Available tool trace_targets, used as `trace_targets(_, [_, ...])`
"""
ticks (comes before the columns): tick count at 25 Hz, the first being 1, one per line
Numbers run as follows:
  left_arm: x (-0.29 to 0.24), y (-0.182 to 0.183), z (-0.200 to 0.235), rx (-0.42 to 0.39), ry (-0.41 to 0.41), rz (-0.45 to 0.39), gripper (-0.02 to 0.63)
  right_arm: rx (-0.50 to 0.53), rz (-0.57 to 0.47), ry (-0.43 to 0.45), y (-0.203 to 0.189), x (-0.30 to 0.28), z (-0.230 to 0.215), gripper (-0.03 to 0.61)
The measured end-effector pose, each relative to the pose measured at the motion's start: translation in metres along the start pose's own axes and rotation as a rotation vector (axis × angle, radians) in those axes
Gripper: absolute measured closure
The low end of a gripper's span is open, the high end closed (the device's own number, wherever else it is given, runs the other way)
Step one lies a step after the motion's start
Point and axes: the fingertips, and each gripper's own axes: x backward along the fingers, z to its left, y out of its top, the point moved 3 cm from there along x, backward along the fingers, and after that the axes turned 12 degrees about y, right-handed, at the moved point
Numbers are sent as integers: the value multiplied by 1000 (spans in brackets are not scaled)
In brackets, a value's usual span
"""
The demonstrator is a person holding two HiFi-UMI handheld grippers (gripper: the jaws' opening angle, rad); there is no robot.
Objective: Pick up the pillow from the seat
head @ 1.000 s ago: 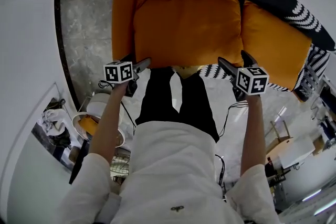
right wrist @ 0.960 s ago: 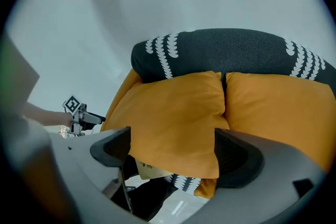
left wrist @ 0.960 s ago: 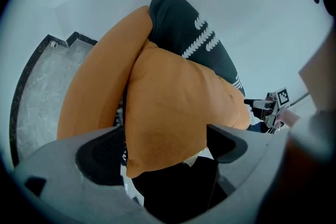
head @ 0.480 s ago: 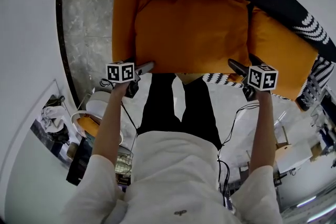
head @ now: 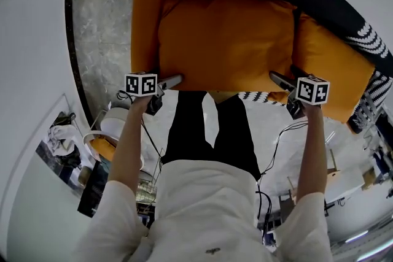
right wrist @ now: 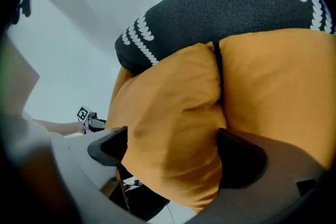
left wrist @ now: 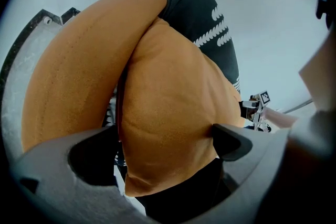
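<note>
Orange pillow [head: 224,40] lies flat on the seat of the armchair [head: 144,21], between its orange arms. My left gripper [head: 174,79] and right gripper [head: 277,78] are at its two near corners. Both sets of jaws have just been opening and stand wide, a pillow corner between each pair, nothing clamped.

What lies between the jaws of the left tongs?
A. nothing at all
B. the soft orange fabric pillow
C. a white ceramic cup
B: the left gripper view shows the soft orange fabric pillow between the left tongs, whose jaws have just been opening.
</note>
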Motion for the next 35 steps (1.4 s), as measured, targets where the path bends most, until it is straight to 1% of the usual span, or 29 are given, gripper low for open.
trace_targets(2, [-3,4,-3,4,-29,4,60,-3,22,-2,0,-5,-4,104])
trace_targets(4, [-8,7,-5,11,-40,13,58,1,40,-23,1,-10,-8,104])
trace_targets(7, [-11,6,-5,13,-26,24,58,16,39,-88,2,-11,-14,102])
trace_targets(9, [-12,5,-4,10,-20,28,58,24,39,-109,2,-12,-17,91])
trace_targets(13, [-18,4,-4,2,-27,58,60,-1,79,-84,-5,-20,-29,89])
trace_targets(17, [-20,5,-5,-16,-43,78,61,-18,100,-50,-7,-29,-28,91])
trace_targets(19, [-21,5,-7,-25,-49,74,63,-23,106,-58,-7,-32,-28,91])
trace_targets(21, [-23,7,-10,-28,-49,70,64,-17,117,-92,-8,-35,-31,91])
trace_targets(23, [-25,7,-12,-29,-42,69,82,-11,137,-121,-10,-40,-33,92])
trace_targets(26, [-23,6,-14,-32,-23,67,133,-24,164,-145,-13,-44,-31,97])
trace_targets(27, [-23,6,-15,-36,-17,64,152,-27,171,-145,-13,-44,-30,110])
trace_targets(29, [-21,7,-18,-47,-6,55,183,-28,181,-142,-14,-44,-26,197])
trace_targets(30, [-19,8,-19,-53,-1,50,197,-25,185,-145,-14,-45,-24,225])
trace_targets(32, [-18,10,-23,-66,3,36,232,-10,192,-164,-15,-46,-20,270])
trace_targets(35, [-17,12,-32,-95,-11,24,278,27,185,-210,-14,-45,-18,315])
